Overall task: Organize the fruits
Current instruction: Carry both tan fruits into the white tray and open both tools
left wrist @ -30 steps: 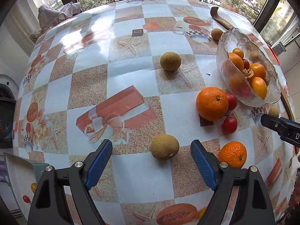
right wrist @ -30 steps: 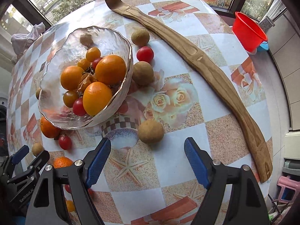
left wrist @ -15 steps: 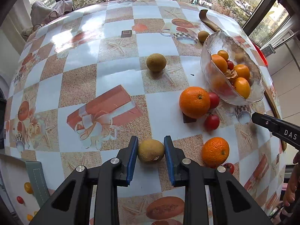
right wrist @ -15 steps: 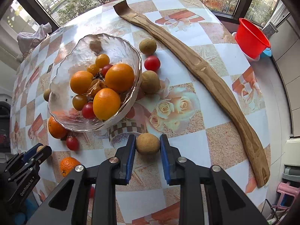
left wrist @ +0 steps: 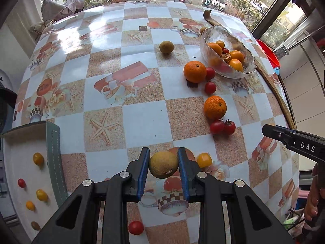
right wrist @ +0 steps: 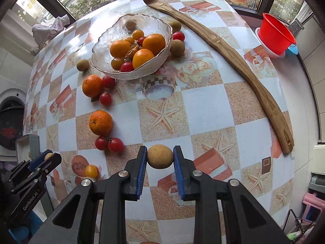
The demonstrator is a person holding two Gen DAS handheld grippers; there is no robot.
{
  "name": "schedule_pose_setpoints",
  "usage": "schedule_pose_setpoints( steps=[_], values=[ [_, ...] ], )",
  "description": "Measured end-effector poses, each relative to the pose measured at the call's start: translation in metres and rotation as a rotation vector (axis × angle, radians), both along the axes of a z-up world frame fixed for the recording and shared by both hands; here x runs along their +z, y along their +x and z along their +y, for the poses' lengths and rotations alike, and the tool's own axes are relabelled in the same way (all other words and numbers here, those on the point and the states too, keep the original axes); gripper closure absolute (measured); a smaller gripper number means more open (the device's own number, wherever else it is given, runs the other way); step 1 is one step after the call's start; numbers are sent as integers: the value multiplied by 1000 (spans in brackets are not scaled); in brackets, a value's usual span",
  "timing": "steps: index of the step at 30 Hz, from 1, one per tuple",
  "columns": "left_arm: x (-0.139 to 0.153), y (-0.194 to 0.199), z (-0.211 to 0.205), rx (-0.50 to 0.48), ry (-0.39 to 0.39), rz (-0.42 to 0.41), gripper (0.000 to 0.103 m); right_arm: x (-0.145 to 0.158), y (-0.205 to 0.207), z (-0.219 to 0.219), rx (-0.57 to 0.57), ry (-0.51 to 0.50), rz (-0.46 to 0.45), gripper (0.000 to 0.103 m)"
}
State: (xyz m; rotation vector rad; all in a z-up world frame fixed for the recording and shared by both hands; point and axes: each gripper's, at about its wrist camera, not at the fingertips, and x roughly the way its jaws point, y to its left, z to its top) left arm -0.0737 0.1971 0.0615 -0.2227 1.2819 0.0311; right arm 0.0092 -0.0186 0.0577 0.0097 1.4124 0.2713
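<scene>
From the left wrist, the left gripper [left wrist: 163, 169] is clamped on a round tan-green fruit [left wrist: 163, 167], pads on its widest sides, clear of the checked surface [left wrist: 142, 122]. From the right wrist, the right gripper [right wrist: 159, 158] pinches a similar brown fruit [right wrist: 160, 156] the same way. Both fruits look light and firm, with smooth rinds likely to roll if gripped off-centre; the glass bowl [right wrist: 105, 40] sits beyond.

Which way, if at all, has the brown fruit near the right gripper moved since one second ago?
Yes. The brown fruit, then on the tablecloth by the printed cup, now sits clamped in the right gripper, carried toward the near table edge, away from the glass bowl.
</scene>
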Motion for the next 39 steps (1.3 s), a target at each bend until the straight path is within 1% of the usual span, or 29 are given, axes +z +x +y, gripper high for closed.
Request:
schedule_pose_setpoints(
  steps=[9, 16, 21, 25, 31, 35, 39],
  values=[
    [19, -60, 31, 96, -12, -2, 73, 15, -51, 39, 103, 11, 25, 75],
    [27, -101, 68, 201, -9, -11, 73, 25, -77, 98, 231, 24, 24, 75],
    [29, -137, 100, 290, 1, -13, 73, 32, -95, 149, 336, 40, 21, 75],
    [23, -169, 126, 366, 13, 2, 73, 34, -112, 192, 420, 56, 27, 75],
    [5, -213, 159, 465, 41, 42, 73, 30, -143, 257, 553, 81, 53, 75],
    [-9, -230, 173, 495, 52, 68, 73, 20, -161, 295, 635, 76, 74, 75],
    [-19, -236, 181, 514, 59, 88, 73, 5, -173, 320, 693, 56, 101, 75]
  ],
)
